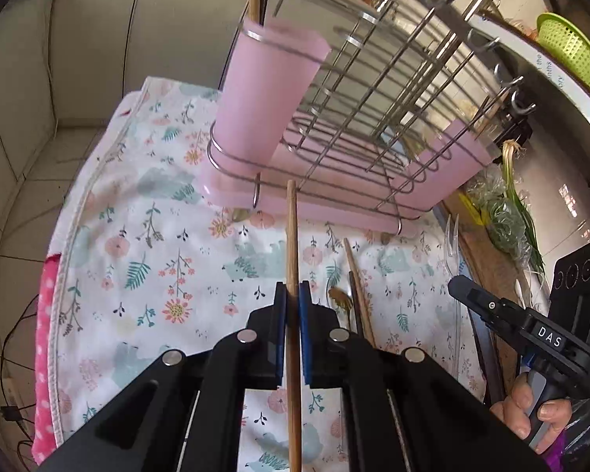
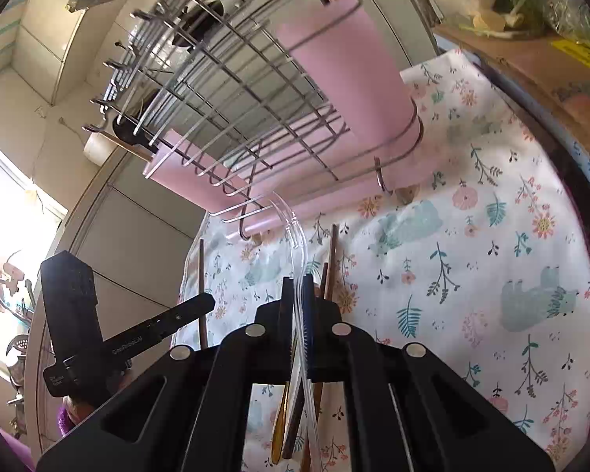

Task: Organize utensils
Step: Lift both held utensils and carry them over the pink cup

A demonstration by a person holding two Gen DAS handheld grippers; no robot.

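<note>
In the left wrist view, the left gripper [image 1: 294, 295] clamps a long, pale wooden chopstick [image 1: 292, 236], pointing at the wire dish rack [image 1: 373, 118] with its pink plastic utensil cup [image 1: 263, 94].

In the right wrist view, the right gripper [image 2: 297, 295] pinches a clear plastic fork [image 2: 295, 228], tines just below that rack [image 2: 216, 90].

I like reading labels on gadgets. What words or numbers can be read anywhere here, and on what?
"DAS": white letters on the right gripper, seen from the left camera.
Embossed word on the left gripper: too blurred to read.
Dark print on the white rim at upper right: too small.
</note>
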